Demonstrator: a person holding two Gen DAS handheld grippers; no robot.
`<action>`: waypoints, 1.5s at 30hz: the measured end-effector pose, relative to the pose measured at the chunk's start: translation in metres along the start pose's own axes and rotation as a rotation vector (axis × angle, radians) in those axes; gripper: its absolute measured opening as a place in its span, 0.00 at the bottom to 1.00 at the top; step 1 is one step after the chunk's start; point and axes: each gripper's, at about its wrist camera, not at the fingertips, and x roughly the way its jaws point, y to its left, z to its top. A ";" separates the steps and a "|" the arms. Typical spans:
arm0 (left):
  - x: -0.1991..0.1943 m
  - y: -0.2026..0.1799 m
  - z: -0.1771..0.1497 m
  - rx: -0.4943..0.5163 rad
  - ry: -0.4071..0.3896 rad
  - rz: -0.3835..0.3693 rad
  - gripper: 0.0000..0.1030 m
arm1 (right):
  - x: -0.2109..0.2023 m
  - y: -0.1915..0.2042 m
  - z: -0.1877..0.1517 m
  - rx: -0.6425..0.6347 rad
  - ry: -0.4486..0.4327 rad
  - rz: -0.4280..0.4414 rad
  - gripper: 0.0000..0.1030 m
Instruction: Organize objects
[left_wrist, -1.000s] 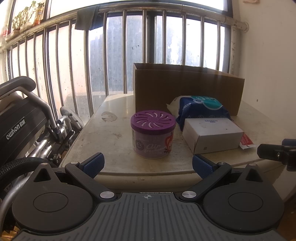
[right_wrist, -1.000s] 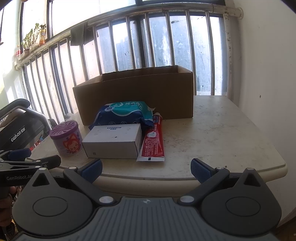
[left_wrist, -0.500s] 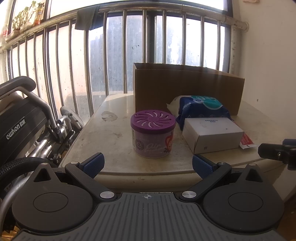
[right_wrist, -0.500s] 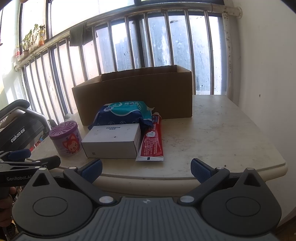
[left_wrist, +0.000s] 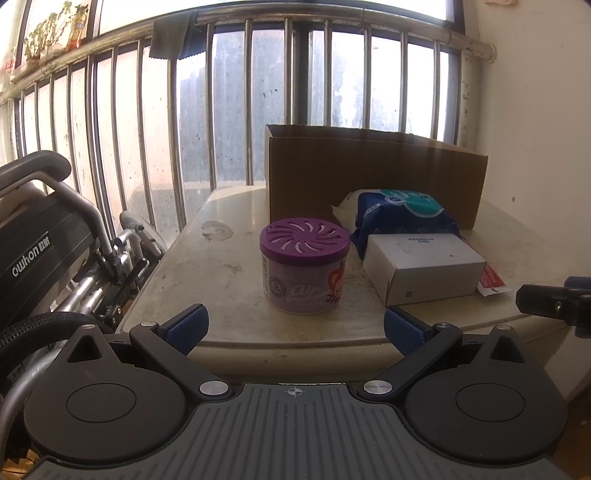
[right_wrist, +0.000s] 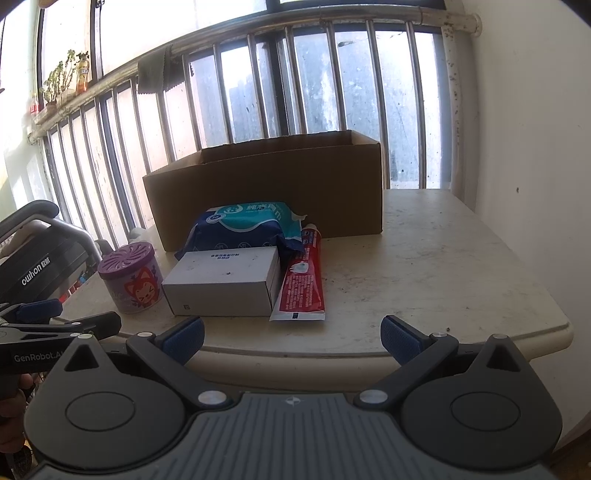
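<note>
A purple-lidded air freshener tub (left_wrist: 304, 266) stands near the table's front edge, also in the right wrist view (right_wrist: 131, 277). Right of it lie a white box (left_wrist: 424, 267), a blue wet-wipes pack (left_wrist: 400, 214) and a red toothpaste tube (right_wrist: 303, 282). An open cardboard box (right_wrist: 266, 192) stands behind them. My left gripper (left_wrist: 293, 326) is open and empty, just short of the table edge, facing the tub. My right gripper (right_wrist: 291, 334) is open and empty, facing the toothpaste.
The beige table (right_wrist: 443, 266) stands against a barred window (left_wrist: 229, 110) and a white wall (right_wrist: 535, 129) on the right. A folded wheelchair (left_wrist: 48, 251) stands left of the table. The other gripper shows at the edge of each view.
The right gripper has crept slightly forward and up; the left gripper has hardly moved. Nothing was grasped or shifted.
</note>
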 end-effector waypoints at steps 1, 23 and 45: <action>0.000 0.000 0.000 0.000 0.000 0.000 0.99 | 0.000 0.000 0.000 0.000 0.000 0.000 1.00; 0.001 -0.001 -0.001 0.000 0.001 0.000 0.99 | 0.000 0.000 0.000 0.001 0.002 0.000 1.00; 0.002 -0.003 -0.002 0.001 0.001 0.002 0.99 | 0.001 -0.001 -0.001 0.005 0.002 -0.002 1.00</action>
